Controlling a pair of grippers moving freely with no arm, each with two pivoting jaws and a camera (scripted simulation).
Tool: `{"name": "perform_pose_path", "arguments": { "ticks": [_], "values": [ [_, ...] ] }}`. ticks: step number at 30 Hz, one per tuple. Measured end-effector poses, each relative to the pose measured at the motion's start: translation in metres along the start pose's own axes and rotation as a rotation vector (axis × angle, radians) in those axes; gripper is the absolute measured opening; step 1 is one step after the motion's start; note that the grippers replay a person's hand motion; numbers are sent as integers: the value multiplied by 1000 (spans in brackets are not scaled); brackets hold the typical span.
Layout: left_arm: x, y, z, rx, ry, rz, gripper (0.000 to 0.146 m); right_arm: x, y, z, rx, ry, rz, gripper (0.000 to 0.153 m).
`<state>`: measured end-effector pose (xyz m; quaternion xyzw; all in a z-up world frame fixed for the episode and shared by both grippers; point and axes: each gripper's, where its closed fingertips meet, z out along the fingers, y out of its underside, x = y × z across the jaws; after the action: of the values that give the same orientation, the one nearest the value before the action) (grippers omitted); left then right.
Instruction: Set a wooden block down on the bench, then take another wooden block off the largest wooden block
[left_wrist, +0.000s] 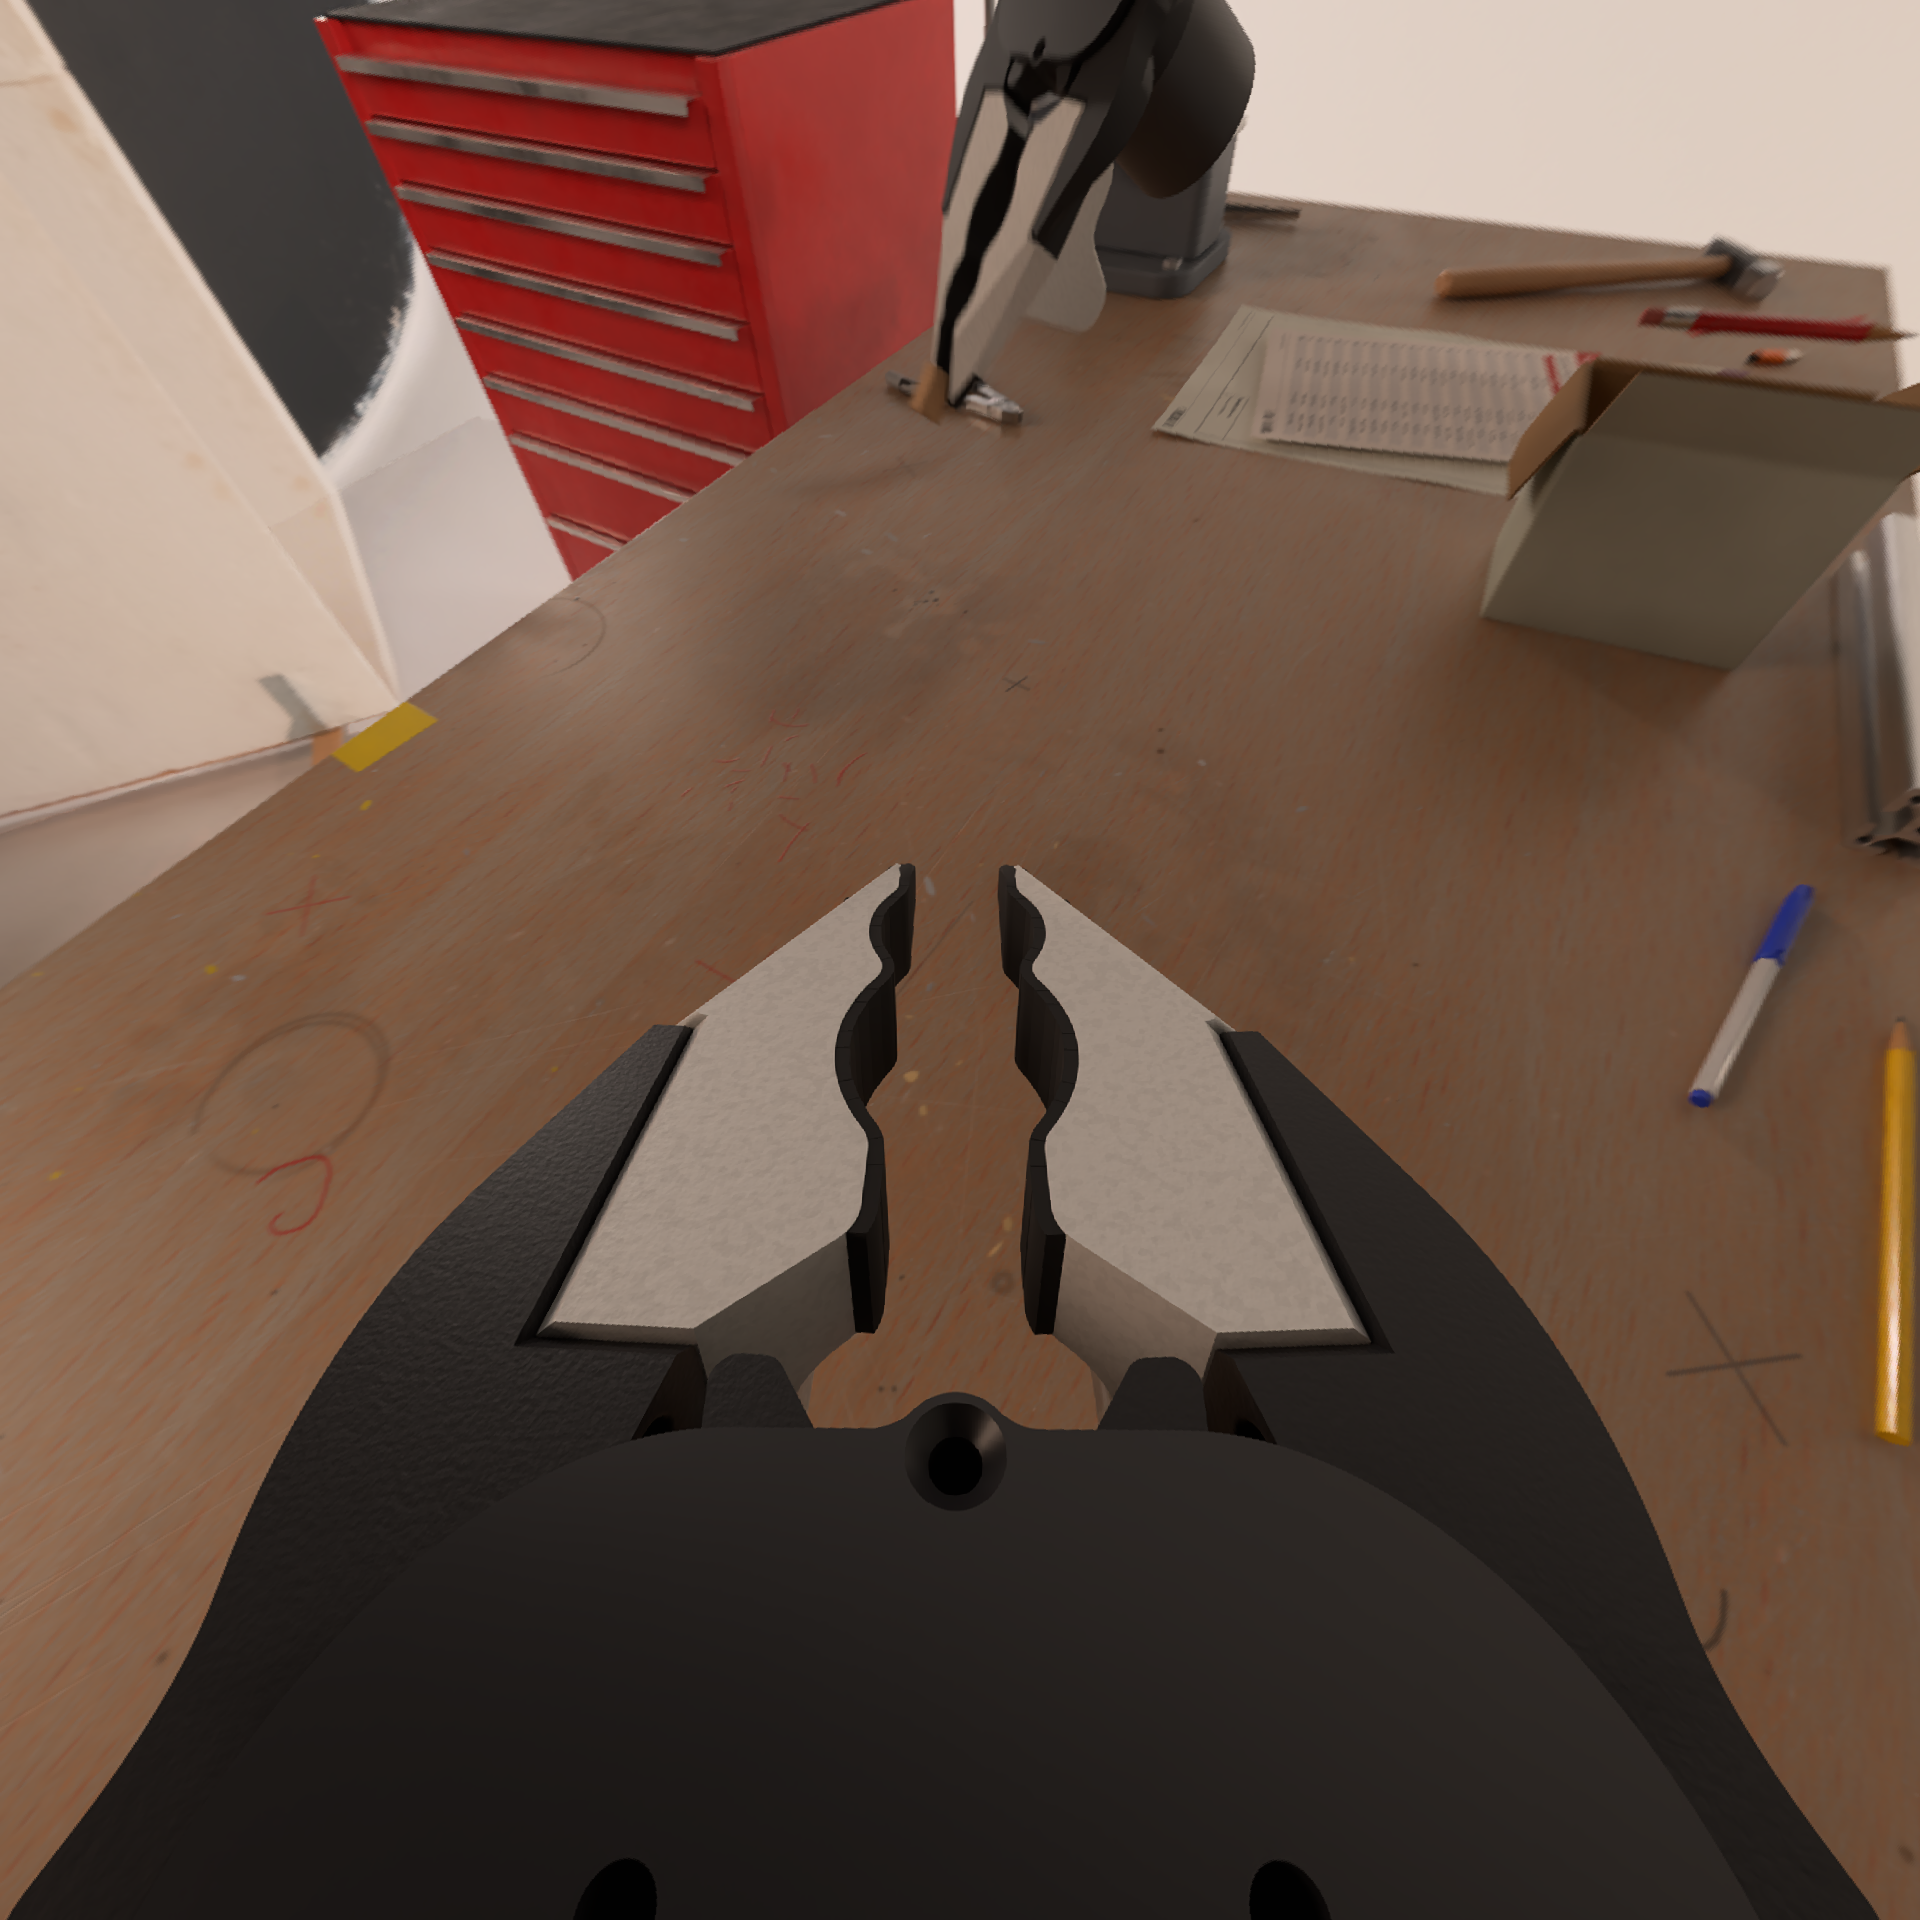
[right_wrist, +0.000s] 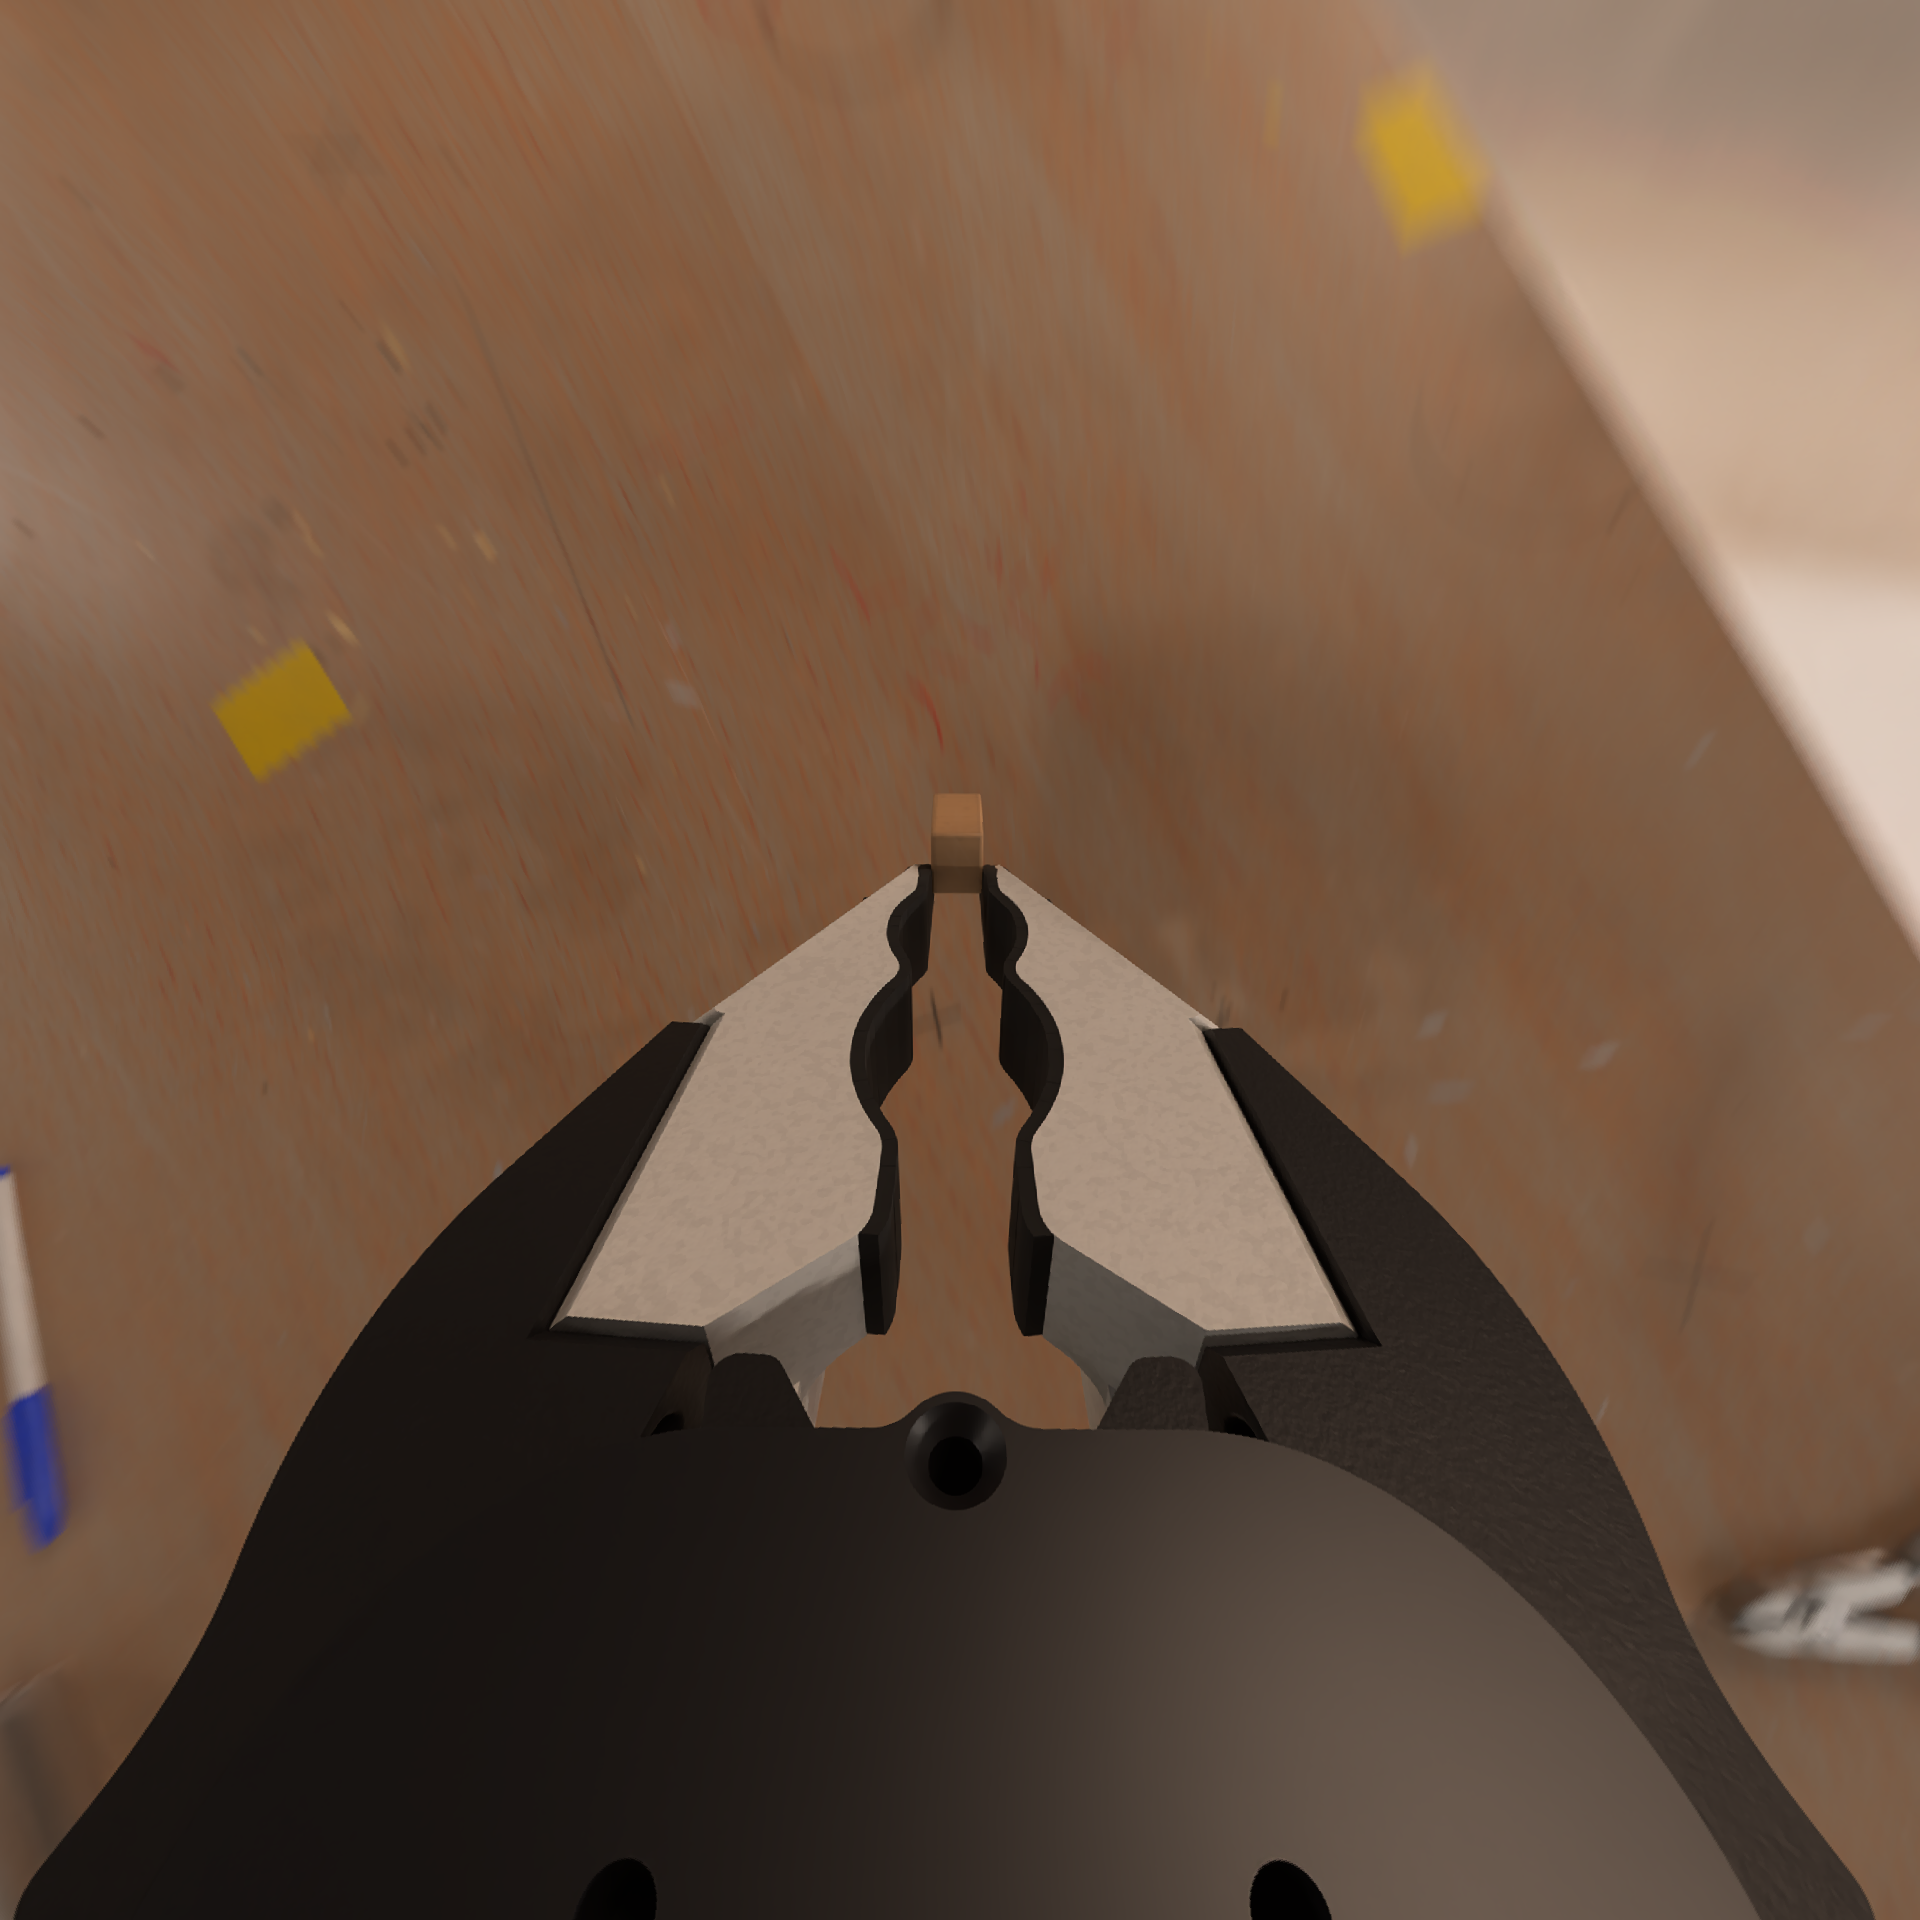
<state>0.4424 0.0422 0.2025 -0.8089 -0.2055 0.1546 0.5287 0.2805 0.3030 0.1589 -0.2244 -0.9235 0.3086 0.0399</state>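
**Block carried to the bench by the right tongs; left tongs idle.**
Left wrist view: left gripper (left_wrist: 956, 883), jaws slightly apart and empty, over the bench (left_wrist: 1143, 644); the right gripper (left_wrist: 961, 390) far ahead, tip at the surface. Right wrist view: right gripper (right_wrist: 957, 879) pinching a small pale wooden block (right_wrist: 957, 844) at its fingertips, protruding forward; bench blurred beyond.

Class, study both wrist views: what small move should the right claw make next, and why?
Probably lower a little further, then open. The right claw pinches a small tan wooden block at its fingertips, and the left wrist view shows that block low over the brown wooden bench, though contact is unclear. The left claw holds nothing.
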Motion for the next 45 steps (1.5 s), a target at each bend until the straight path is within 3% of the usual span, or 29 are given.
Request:
{"name": "perform_pose_path", "arguments": {
  "ticks": [3, 6, 10, 15, 21, 25, 27, 31, 33, 38, 41, 45],
  "values": [
    [-3, 1, -3, -17, -39, 24, 15, 20, 47, 30, -273, -39, 98, 9],
    [-3, 1, -4, -24, -44, 35, 13, 38, 64, 64, -454, 22, 102, 9],
    [-6, 0, -7, -19, -59, 36, 12, 38, 65, 106, -571, 13, 71, 9],
    [-7, -2, -11, -6, -58, 30, 11, 46, 73, 120, -690, 103, 57, 9],
    [-9, -5, -21, -1, -71, 24, 10, 45, 66, 117, -621, 71, 95, 16],
    [-24, -15, -55, 15, -181, 53, 9, 52, 57, 94, -555, 138, 117, 17],
    [-42, -18, -91, -13, -352, 95, 5, 50, 44, 76, -487, 177, 107, 15],
    [-80, -7, -197, -90, -820, 108, 1, 46, 1, 38, -248, 295, 34, 15],
    [-86, 25, -240, -199, -926, -16, 0, 43, -24, 22, -114, 355, -10, 15],
    [-92, 140, -317, -597, -1041, -436, 0, 21, -87, -6, 190, 512, -182, 13],
    [-97, 191, -316, -688, -909, -637, 0, -13, -114, -4, 308, 459, -277, 12],
    [-115, 230, -293, -672, -786, -846, 0, -41, -127, 8, 329, 414, -352, 12]
  ]
}}
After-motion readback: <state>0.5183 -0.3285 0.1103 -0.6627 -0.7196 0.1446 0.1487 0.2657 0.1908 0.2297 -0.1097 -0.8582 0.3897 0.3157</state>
